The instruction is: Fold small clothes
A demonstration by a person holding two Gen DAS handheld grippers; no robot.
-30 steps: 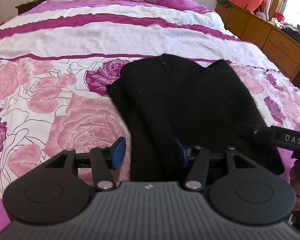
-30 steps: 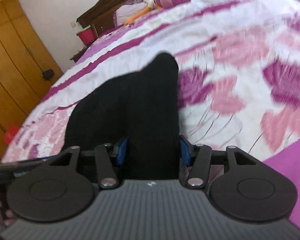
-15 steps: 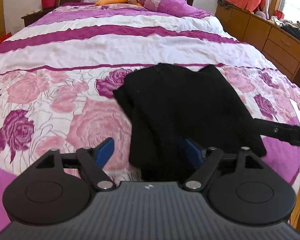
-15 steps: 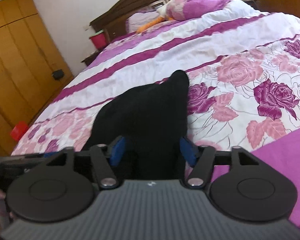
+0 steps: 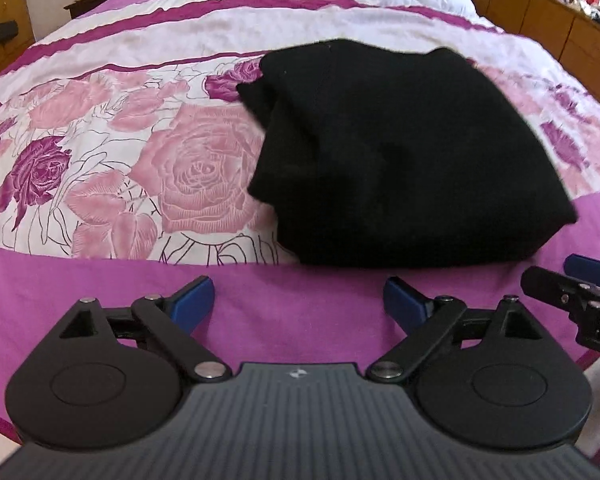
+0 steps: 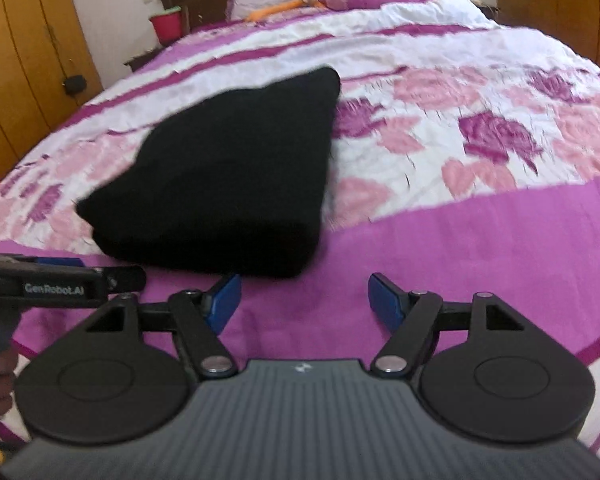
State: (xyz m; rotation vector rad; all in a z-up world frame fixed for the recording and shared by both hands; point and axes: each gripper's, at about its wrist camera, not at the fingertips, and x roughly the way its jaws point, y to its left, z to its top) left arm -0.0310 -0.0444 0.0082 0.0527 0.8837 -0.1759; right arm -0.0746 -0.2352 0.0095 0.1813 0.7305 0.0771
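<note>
A folded black knit garment [image 5: 400, 152] lies flat on the bed's quilted cover printed with pink and purple roses [image 5: 120, 152], its near edge at the border of the plain magenta band [image 5: 292, 312] that runs along the foot of the bed.

In the left wrist view the garment sits at about 12 to 1 o'clock from the left tongs [image 5: 298, 300]. Their jaws have just been opening and stand wide, with only magenta cloth between the blue pads [image 5: 194, 298]; the garment is clear of them, just beyond the tips.

In the right wrist view the garment lies at about 11 o'clock from the right tongs [image 6: 304, 300]. These have also just been opening and are parted, holding nothing; the garment's near edge is just ahead of the left blue pad [image 6: 224, 296], whether touching I cannot tell.

Each tool shows in the other's view, at 3 o'clock and at 9 o'clock.
</note>
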